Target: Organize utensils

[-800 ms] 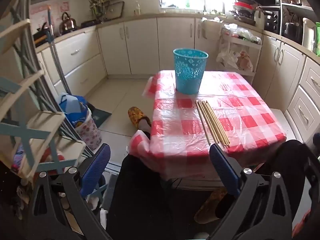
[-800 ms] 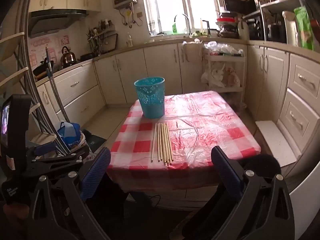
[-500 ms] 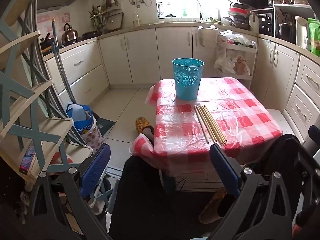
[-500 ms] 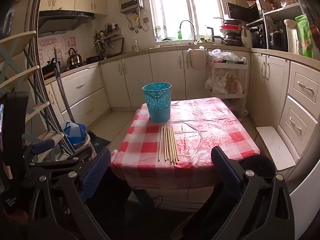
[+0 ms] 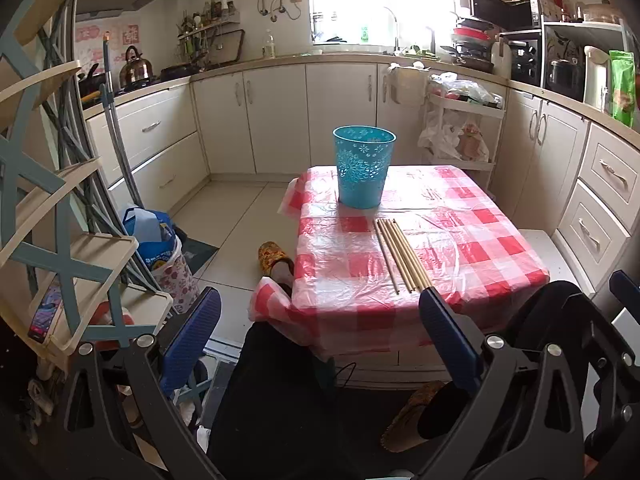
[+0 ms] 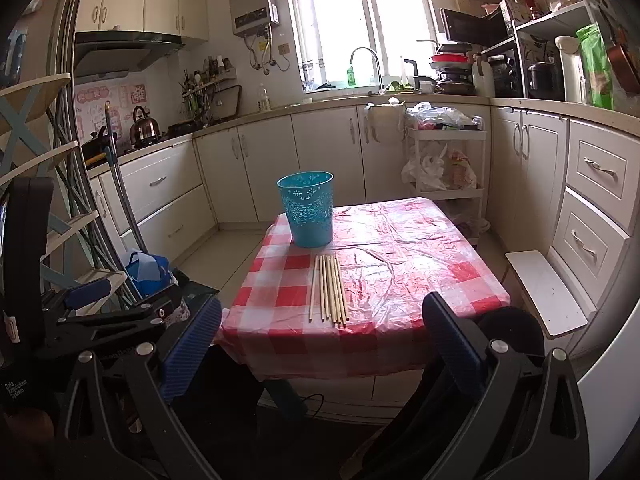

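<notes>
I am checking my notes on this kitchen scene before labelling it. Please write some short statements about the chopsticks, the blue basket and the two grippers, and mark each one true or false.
1. The chopsticks lie flat on the checked tablecloth. True.
2. The blue basket lies tipped on its side. False: it stands upright on the tablecloth, beyond the far ends of the chopsticks.
3. The right gripper holds one chopstick. False: its jaws are wide apart and empty, short of the table.
4. The left gripper is open and holds nothing. True.
5. Some chopsticks already stand in the basket. False: none shows above its rim; they all lie side by side on the tablecloth.
</notes>
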